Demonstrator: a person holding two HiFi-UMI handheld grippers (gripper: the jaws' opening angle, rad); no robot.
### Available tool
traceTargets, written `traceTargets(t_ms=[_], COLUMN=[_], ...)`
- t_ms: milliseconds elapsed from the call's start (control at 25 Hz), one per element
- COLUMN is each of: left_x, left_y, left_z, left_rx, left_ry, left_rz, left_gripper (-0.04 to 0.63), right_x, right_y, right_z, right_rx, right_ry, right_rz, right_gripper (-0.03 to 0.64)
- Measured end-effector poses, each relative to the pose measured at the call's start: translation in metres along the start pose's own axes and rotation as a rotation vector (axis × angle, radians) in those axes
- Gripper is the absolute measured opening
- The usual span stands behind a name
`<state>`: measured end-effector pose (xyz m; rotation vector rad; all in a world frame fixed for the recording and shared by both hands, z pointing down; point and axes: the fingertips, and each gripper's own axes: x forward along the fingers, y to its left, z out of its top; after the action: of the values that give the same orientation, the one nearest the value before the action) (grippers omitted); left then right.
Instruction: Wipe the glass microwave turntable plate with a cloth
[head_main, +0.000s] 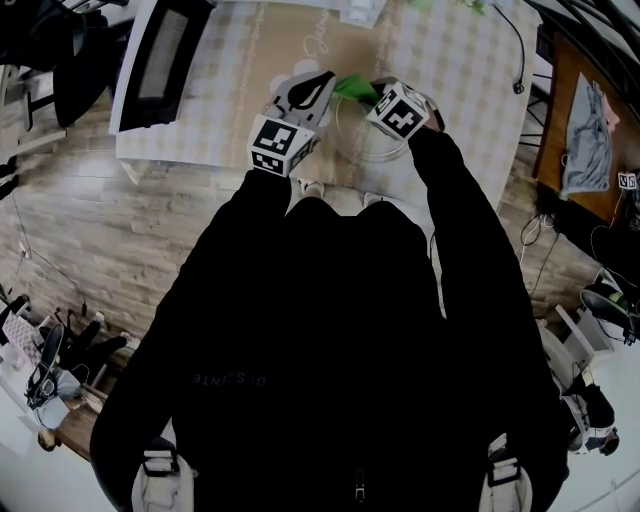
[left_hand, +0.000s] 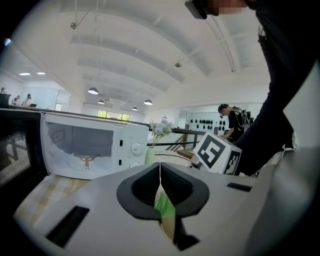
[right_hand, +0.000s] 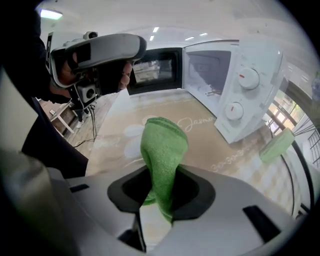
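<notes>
Location: table (head_main: 470, 60) under a checked cover, in a bright hall with a wood floor; microwave (head_main: 165, 60) at the left, door open, cavity bare.

Item 1: plate (head_main: 370, 150). Clear glass disc, held up off the table, in front of the person, between the two grippers. Judged stiff, fairly heavy, slick and breakable. Best gripped at the rim, firmly, and kept low over the table.

Item 2: cloth (right_hand: 162, 145). Green, bunched into a wad. Judged soft, light and easy to grip. It stands just beside the plate's face; contact cannot be told.

Item 3: left gripper (left_hand: 160, 172). Jaws closed on the plate's rim, which shows edge-on as a thin line between the pads.

Item 4: right gripper (right_hand: 160, 192). Jaws clamped on the cloth, its wad standing out past the tips.

Sundries: vase (left_hand: 151, 154) of pale flowers beside the microwave.
</notes>
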<state>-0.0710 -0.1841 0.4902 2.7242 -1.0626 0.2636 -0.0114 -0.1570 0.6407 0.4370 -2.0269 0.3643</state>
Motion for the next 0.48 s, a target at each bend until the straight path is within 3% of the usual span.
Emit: traceTargets(t_ms=[280,480], left_x=[0.011,0.02], left_y=[0.0,-0.001], left_z=[-0.002,-0.005], left_rx=[-0.002,-0.007], left_ry=[0.011,0.021], left_rz=[-0.011,-0.016], left_gripper=[0.021,0.021], right_x=[0.0,0.009], right_y=[-0.065,-0.088], right_z=[-0.007,-0.013], right_rx=[-0.051,-0.053], right_ry=[0.055,0.092], right_rz=[-0.161,-0.201], right_gripper=[0.118,0.118])
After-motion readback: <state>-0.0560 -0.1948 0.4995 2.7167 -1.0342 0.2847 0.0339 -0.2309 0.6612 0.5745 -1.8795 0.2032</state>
